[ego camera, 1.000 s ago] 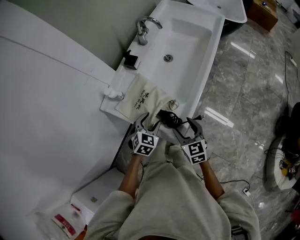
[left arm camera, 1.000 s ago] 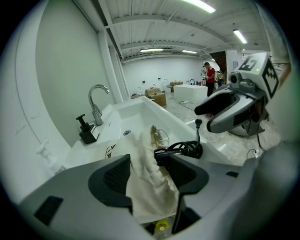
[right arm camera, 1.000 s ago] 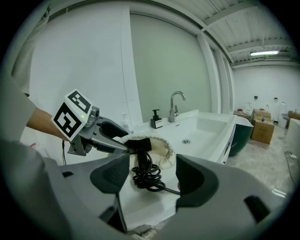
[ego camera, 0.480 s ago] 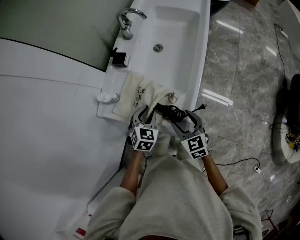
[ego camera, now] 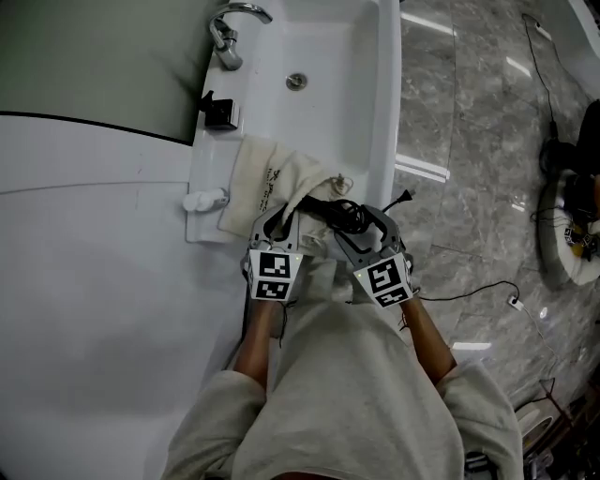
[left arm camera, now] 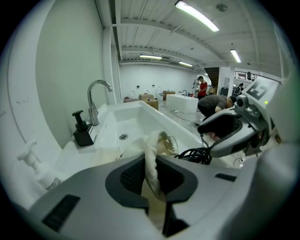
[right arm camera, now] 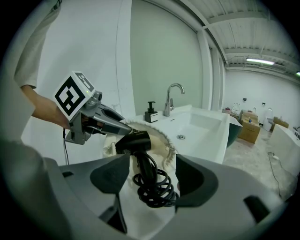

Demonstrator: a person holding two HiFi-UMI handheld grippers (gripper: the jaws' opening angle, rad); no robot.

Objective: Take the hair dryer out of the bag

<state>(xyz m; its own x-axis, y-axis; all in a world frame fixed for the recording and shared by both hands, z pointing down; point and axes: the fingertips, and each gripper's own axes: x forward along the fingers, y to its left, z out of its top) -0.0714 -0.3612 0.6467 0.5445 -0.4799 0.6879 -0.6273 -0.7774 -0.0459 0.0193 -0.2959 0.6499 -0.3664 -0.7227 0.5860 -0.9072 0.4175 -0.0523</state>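
Lower centre: the left tool [left arm camera: 151,180], jaws just closing, pinches the rim of the cloth bag [left arm camera: 151,150]. The right tool [right arm camera: 149,176] stands released around the black hair dryer [right arm camera: 133,140].

A white sink [ego camera: 347,131] runs along a pale green wall [ego camera: 94,47], with its drain [ego camera: 297,82] in the middle of the basin. A chrome faucet [ego camera: 228,21] stands at the back rim, and a black pump dispenser [ego camera: 218,111] is near it on the ledge. A white pump bottle [ego camera: 204,199] sits at the ledge's near corner. A thin cable [ego camera: 473,291] trails over the grey marble floor [ego camera: 469,169].
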